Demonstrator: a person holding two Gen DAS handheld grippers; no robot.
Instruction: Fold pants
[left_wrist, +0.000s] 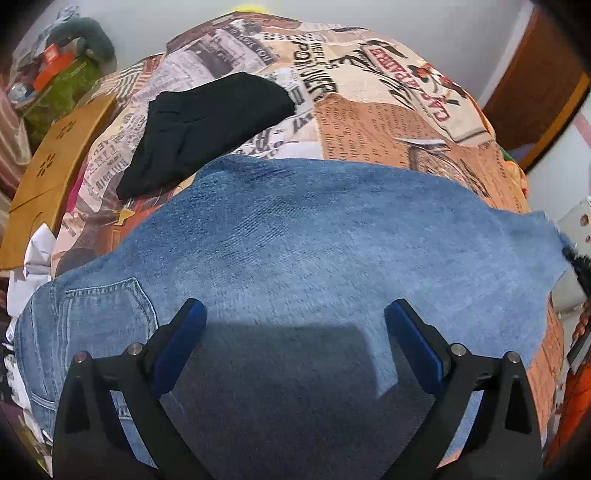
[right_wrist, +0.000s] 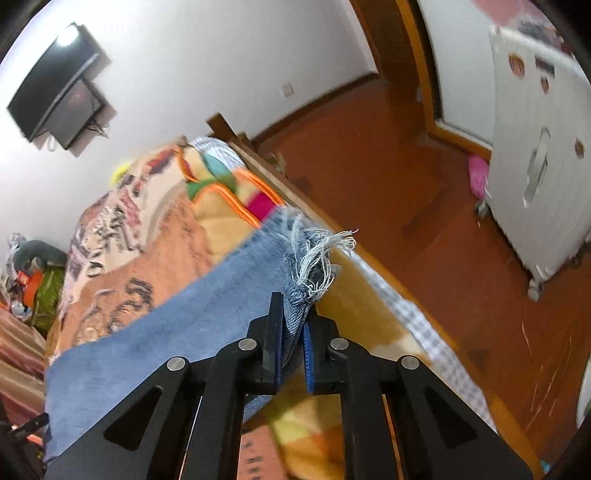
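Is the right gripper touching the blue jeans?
Touching. The right wrist view shows the right gripper shut on the frayed hem of the jeans, denim squeezed between its fingers.

Home bedroom: bed (right_wrist: 147, 236), wall television (right_wrist: 55, 92)

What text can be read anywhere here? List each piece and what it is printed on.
"CAFE BAR", upside down in red letters, on the newspaper-print bedspread, far side.
"POWER", upside down in large black letters, on the same bedspread.
"HAVE YOU", upside down and faint, near its top edge.
The rest of the bedspread's columns of print are too small or blurred to read.
Jeans, black garment and white cabinet stickers: no readable text.
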